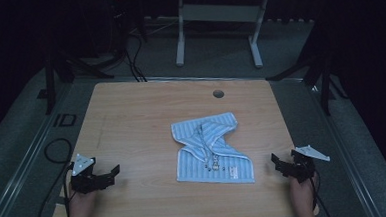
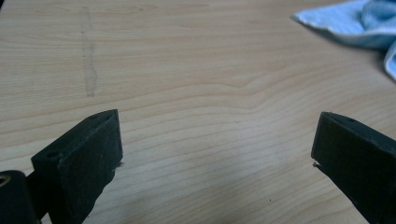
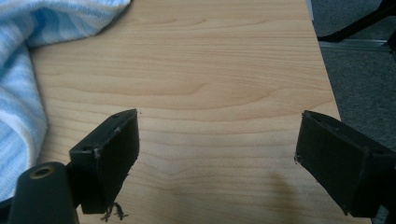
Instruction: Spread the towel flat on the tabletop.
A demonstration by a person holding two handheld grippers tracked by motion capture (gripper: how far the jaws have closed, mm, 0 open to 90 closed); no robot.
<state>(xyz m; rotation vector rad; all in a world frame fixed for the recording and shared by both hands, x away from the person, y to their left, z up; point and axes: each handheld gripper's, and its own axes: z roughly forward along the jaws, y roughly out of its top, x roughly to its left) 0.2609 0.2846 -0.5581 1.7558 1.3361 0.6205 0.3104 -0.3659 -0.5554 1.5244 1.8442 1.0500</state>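
Observation:
A light blue striped cloth (image 1: 210, 147) lies crumpled in the middle of the wooden table (image 1: 131, 116); a small label shows near its front right corner. My left gripper (image 1: 113, 173) rests low at the table's front left, open, with bare wood between its jaws. Its own view has my left gripper (image 2: 217, 144) spread wide and the cloth (image 2: 355, 23) at the top right. My right gripper (image 1: 278, 164) sits open at the front right, a short way right of the cloth. From its own camera my right gripper (image 3: 217, 140) holds nothing and the cloth (image 3: 28, 60) fills the left side.
A round cable hole (image 1: 218, 93) sits near the table's far edge. The right table edge (image 3: 322, 56) runs close beside my right gripper, with grey floor beyond. Black stands and cables (image 1: 127, 47) and a white frame (image 1: 216, 17) stand on the floor behind the table.

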